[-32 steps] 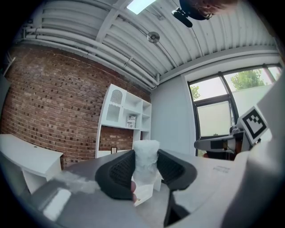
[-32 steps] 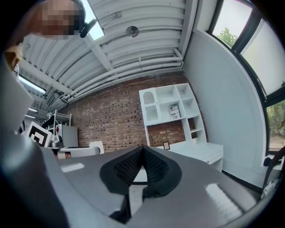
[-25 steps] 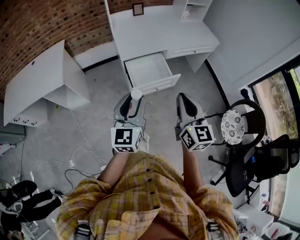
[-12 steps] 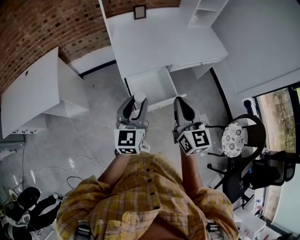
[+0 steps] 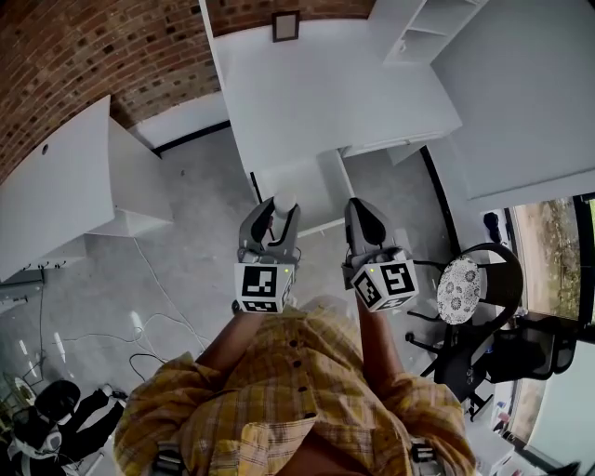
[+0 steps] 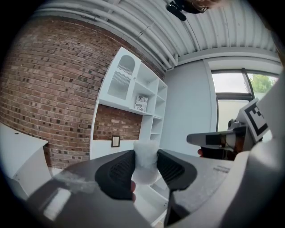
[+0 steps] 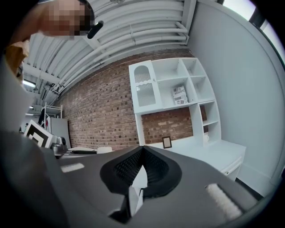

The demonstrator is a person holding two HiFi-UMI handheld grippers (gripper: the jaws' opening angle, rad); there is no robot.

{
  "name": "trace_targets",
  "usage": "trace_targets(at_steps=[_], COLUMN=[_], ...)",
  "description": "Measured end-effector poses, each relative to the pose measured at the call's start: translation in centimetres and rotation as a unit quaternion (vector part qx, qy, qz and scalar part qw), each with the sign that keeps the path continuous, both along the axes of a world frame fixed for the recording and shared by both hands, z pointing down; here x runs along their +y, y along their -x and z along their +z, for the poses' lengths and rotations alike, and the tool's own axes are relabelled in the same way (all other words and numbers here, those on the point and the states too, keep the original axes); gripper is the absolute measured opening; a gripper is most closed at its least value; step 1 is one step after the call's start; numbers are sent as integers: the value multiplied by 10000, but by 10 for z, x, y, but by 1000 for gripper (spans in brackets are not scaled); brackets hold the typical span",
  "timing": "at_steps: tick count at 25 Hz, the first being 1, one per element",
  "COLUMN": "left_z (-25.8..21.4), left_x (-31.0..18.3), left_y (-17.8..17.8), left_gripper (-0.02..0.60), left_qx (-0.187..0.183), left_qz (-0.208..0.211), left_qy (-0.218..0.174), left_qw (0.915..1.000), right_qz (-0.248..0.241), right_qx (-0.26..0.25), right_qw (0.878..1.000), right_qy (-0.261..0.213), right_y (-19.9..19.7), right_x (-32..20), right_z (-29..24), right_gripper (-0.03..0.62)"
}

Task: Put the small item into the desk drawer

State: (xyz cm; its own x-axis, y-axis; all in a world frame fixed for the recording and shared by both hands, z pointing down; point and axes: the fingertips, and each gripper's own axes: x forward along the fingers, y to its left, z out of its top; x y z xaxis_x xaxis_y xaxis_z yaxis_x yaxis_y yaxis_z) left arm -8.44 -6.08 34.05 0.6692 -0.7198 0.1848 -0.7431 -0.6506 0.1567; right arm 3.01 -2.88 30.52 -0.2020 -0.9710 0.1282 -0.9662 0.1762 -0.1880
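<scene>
A small white item point(image 5: 284, 204) is pinched between the pads of my left gripper point(image 5: 279, 208); in the left gripper view the small white item point(image 6: 145, 161) fills the gap of the left gripper point(image 6: 146, 156). My right gripper point(image 5: 363, 208) is level beside it, shut and holding nothing, and the right gripper view shows the right gripper point(image 7: 142, 152) with its pads meeting. The desk drawer point(image 5: 319, 182) stands pulled out from the white desk point(image 5: 316, 84), just ahead of and below both tips. The left gripper hides part of the drawer.
A picture frame point(image 5: 285, 25) and a white shelf unit point(image 5: 423, 28) stand at the desk's back against the brick wall point(image 5: 84, 46). A second white table point(image 5: 56, 186) is to the left. A chair with a patterned cushion point(image 5: 462, 277) is on the right, and cables point(image 5: 139, 335) lie on the floor.
Both grippers have moved forward toward the desk, and the open drawer now lies right under their tips. The left gripper still holds the white item.
</scene>
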Motion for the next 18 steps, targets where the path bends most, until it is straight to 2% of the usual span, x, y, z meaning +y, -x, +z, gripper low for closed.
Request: trace_targets(at_steps=[5, 10, 13, 18], left_z=[15, 35, 58, 106], left_x=[-11, -26, -41, -64], left_y=[-8, -24, -37, -56], left_gripper=[158, 158, 158, 158], left_qx=[-73, -147, -208, -542], left_qz=[-51, -161, -242, -410], left_qy=[195, 349, 496, 850], left_qw=[9998, 9992, 9983, 9941], right_qz=[-24, -100, -155, -528], right_qx=[98, 28, 11, 89], right_qw=[9995, 9990, 9985, 9946], right_qy=[315, 436, 524, 885], right_y=[-8, -26, -40, -50], right_x=[-14, -28, -45, -74], right_z=[19, 35, 55, 103], right_gripper=[1, 0, 0, 0])
